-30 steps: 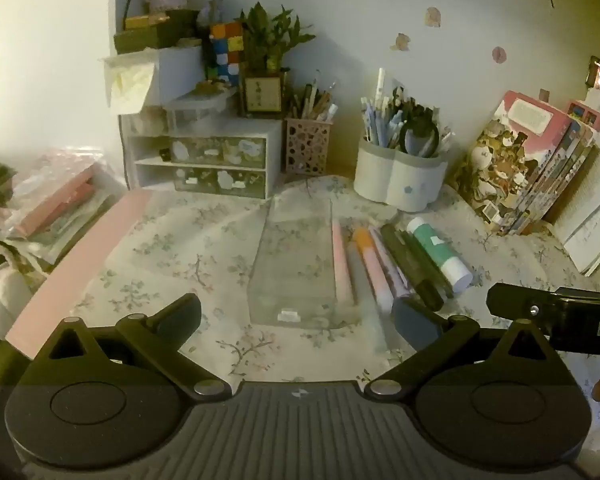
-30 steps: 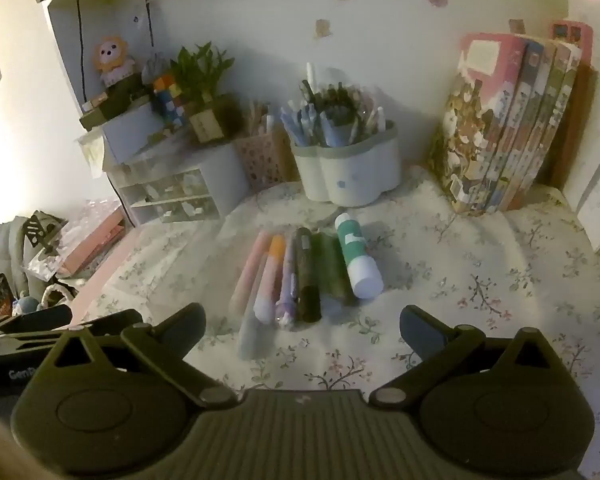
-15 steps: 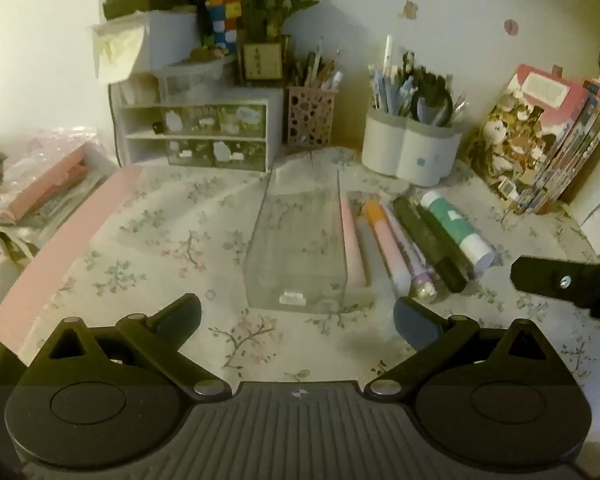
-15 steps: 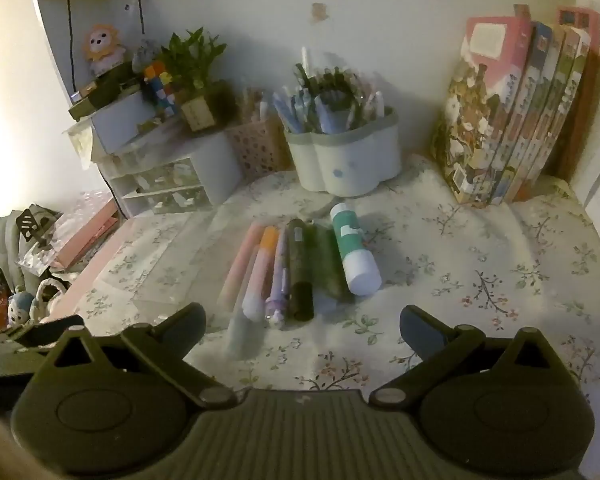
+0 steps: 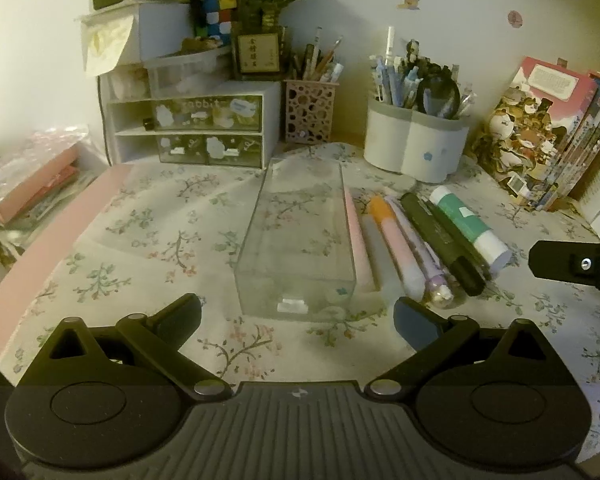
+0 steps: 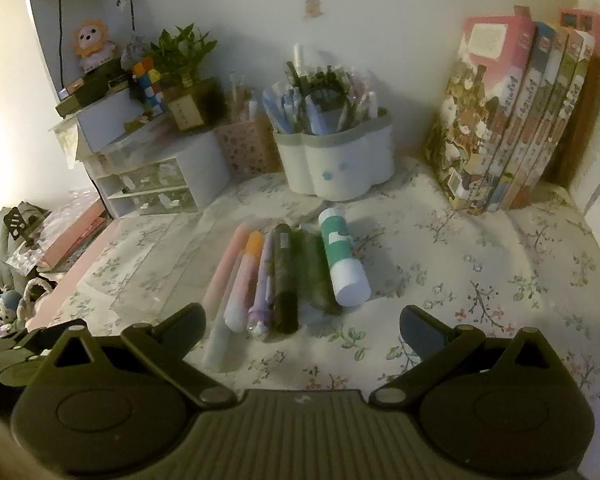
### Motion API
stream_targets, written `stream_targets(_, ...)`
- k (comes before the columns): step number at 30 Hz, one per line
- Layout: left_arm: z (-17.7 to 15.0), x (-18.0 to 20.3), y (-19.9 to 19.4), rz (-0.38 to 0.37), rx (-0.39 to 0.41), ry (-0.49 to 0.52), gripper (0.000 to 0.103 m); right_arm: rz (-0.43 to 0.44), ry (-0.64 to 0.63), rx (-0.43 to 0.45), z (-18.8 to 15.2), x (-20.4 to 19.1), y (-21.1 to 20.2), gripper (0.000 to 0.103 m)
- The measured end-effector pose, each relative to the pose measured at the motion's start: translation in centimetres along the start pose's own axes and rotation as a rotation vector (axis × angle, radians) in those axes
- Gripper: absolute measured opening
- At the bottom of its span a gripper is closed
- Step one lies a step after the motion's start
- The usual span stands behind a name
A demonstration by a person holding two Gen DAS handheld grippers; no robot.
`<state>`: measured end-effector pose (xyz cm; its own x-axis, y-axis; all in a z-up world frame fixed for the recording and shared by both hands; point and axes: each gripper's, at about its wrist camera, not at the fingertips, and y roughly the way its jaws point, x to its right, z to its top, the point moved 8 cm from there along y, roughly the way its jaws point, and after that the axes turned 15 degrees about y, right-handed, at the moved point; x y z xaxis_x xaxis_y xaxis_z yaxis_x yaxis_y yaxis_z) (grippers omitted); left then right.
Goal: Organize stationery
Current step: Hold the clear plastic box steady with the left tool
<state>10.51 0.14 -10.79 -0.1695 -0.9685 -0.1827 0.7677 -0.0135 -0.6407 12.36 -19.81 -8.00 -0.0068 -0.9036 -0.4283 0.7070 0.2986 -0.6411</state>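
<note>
Since a second ago the left tool (image 5: 296,314) has come down and forward toward the clear plastic box (image 5: 300,244), which now fills more of the left wrist view; the box itself and the row of pens beside it lie where they lay. The right tool (image 6: 302,326) has barely shifted.

The left tool stands released, its jaws wide apart with nothing between them, hovering just short of the near end of the box. The right tool is likewise spread wide and empty, poised over the near ends of the pens; one of its fingers (image 5: 572,266) shows at the right edge of the left wrist view.

The clear plastic box lies lengthwise on the flowered cloth (image 5: 172,240) in the middle of the desk, open side up and empty, its far end toward the back edge. Just beside its right wall lies the row: a pink pen (image 5: 356,236) touching or nearly touching the box, a frosted pen (image 6: 216,340), an orange-capped highlighter (image 5: 396,240), a lilac pen (image 5: 424,268), a black marker (image 5: 444,240), a dark green pen (image 6: 320,272), and a green-and-white glue stick (image 5: 468,224) at the right end.

Along the back edge stand a white drawer unit (image 5: 196,128), a pink perforated cup (image 5: 310,110) and a white pen holder (image 5: 416,148) full of pens. Books (image 5: 540,136) lean in the back right corner.
</note>
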Motion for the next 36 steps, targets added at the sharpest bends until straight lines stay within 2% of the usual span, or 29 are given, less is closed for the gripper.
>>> stream_targets(9, 0.0, 0.1, 1.8, 0.015, 0.052, 0.034, 0.097, -0.026, -0.07, 0.046, 0.6, -0.6, 0.5, 0.083)
stream_targets(17, -0.5, 0.5, 4.0, 0.006, 0.064, 0.035, 0.092, -0.002, -0.091, 0.053, 1.0, -1.7, 1.1, 0.083)
stream_targets(26, -0.7, 0.7, 5.1, -0.002, 0.075, 0.041, 0.073, 0.024, -0.075, 0.029, 1.1, -2.8, 2.2, 0.082)
stream_targets(29, -0.6, 0.7, 5.2, 0.005, 0.075, 0.04, 0.073, 0.014, -0.067, 0.032, 1.3, -2.7, 2.4, 0.082)
stream_targets(36, -0.6, 0.8, 5.3, 0.015, 0.077, 0.044, 0.072, 0.027, -0.085, 0.018, 1.6, -3.2, 2.5, 0.069)
